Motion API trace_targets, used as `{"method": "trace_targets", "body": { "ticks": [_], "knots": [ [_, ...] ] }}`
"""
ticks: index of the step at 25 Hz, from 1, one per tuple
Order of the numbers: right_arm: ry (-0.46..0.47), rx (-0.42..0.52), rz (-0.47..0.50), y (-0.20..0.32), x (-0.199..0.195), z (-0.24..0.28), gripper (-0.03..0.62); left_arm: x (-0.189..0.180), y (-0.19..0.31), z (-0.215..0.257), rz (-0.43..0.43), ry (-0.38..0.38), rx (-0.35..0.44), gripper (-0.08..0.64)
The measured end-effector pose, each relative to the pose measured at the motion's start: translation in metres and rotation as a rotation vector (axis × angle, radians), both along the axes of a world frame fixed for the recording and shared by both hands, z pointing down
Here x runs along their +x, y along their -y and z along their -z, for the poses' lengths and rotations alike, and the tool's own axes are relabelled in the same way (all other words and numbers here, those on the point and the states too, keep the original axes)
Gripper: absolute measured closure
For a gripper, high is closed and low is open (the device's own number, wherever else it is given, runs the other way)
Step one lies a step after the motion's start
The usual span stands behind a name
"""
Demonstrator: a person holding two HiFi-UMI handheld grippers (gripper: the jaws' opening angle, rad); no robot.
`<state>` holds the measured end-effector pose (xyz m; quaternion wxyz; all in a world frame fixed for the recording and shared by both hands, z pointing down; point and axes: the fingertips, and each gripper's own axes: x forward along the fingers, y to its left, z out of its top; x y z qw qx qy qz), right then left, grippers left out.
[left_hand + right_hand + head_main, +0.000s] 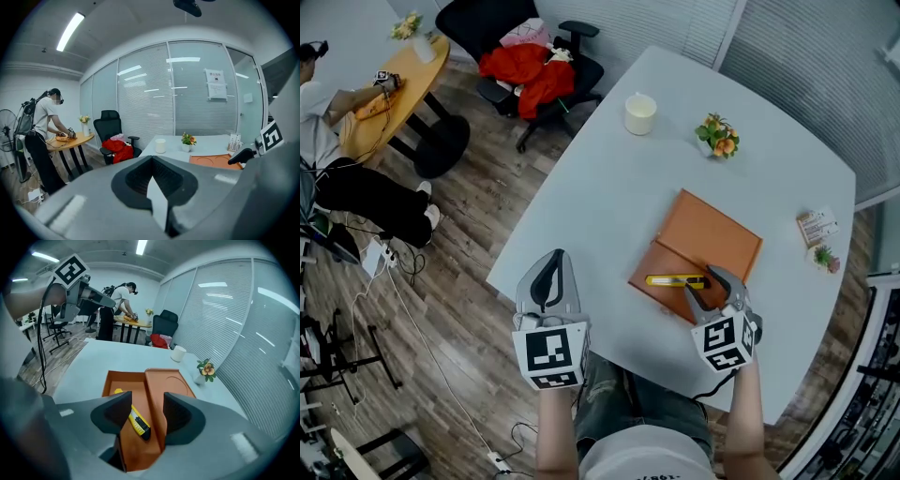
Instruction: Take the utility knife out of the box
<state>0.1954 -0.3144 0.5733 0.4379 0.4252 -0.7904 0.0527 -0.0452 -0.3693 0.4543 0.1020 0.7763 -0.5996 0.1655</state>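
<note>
The left gripper has its jaws together, empty. Beyond, a white cup and orange box sit on the table

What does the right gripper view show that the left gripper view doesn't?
Only the right gripper view shows the yellow utility knife, lying in the open orange box, framed by the right claw, jaws apart. Only the left gripper view shows the left claw, shut and empty, a paper notice on the glass wall and a fan. Both show the box, the white cup, the little flowers, the black chair and a person at a round table.
</note>
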Motion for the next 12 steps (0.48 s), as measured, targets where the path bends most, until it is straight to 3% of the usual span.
{"method": "trace_targets", "body": {
  "ticks": [7,12],
  "knots": [
    [-0.078,-0.130,0.141,-0.010,-0.015,-0.033,0.351,-0.005,0.003,-0.015,0.014,0.004,-0.039,0.560],
    [-0.128,-0.184,0.188,-0.012,-0.015,-0.053,0.350,-0.008,0.003,-0.025,0.016,0.026,-0.052,0.560]
  ]
}}
